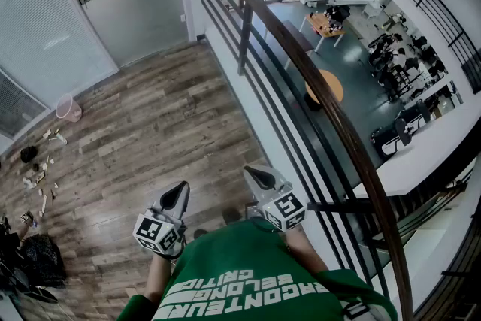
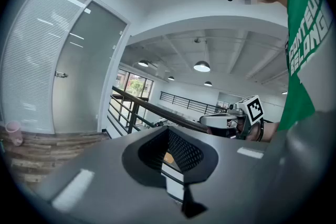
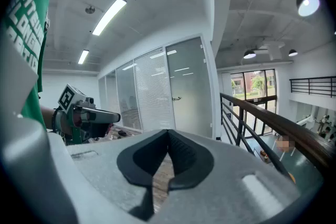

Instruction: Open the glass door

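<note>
White capitals on the person's green shirt [image 1: 225,267] read in part "CONTEUR" and "BELONG"; the third line stays unclear.

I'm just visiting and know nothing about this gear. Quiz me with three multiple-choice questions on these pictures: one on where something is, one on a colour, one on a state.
1. Where is the pink bin?
A) hanging on a railing
B) on the wooden floor by the glass wall
C) between the two grippers

2. What colour is the person's shirt?
A) red
B) white
C) green

3. How do the jaws of the right gripper stand?
A) together, nothing between them
B) wide apart
C) clamped on a door handle

Answers:
1 B: the head view shows it standing on the planks at the foot of the glass wall.
2 C: it is green with white lettering in every view.
3 A: the right gripper view shows the jaw tips meeting with nothing held.
</note>
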`<action>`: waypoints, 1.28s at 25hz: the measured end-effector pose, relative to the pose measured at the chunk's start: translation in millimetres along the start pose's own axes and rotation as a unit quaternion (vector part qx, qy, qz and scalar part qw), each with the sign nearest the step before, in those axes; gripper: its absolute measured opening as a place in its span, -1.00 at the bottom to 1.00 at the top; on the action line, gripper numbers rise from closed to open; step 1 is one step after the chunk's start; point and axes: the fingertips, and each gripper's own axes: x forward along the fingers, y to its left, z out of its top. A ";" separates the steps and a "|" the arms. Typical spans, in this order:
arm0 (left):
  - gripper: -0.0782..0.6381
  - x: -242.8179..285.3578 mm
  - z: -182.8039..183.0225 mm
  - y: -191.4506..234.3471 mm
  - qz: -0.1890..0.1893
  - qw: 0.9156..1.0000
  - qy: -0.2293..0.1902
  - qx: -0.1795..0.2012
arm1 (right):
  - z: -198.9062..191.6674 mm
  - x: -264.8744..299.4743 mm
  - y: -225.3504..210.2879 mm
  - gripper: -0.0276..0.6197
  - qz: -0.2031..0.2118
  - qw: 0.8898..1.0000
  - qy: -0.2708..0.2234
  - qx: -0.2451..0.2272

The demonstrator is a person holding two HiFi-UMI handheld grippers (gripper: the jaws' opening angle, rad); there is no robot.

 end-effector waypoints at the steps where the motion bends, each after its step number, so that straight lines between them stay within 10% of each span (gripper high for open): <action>1: -0.74 5.8 0.3 -2.7 -0.004 1.000 0.002 0.001 | 0.5 -2.6 -5.4 -0.93 -0.004 1.000 -0.001 0.000; 22: -0.74 76.9 2.4 -34.0 -0.022 1.000 0.005 -0.003 | -10.7 -19.1 -73.8 -0.93 -0.010 1.000 0.017 -0.018; 32: -0.73 100.4 -5.2 15.3 -0.032 0.999 0.018 -0.017 | -18.1 37.7 -83.0 -0.93 -0.011 0.999 0.031 -0.012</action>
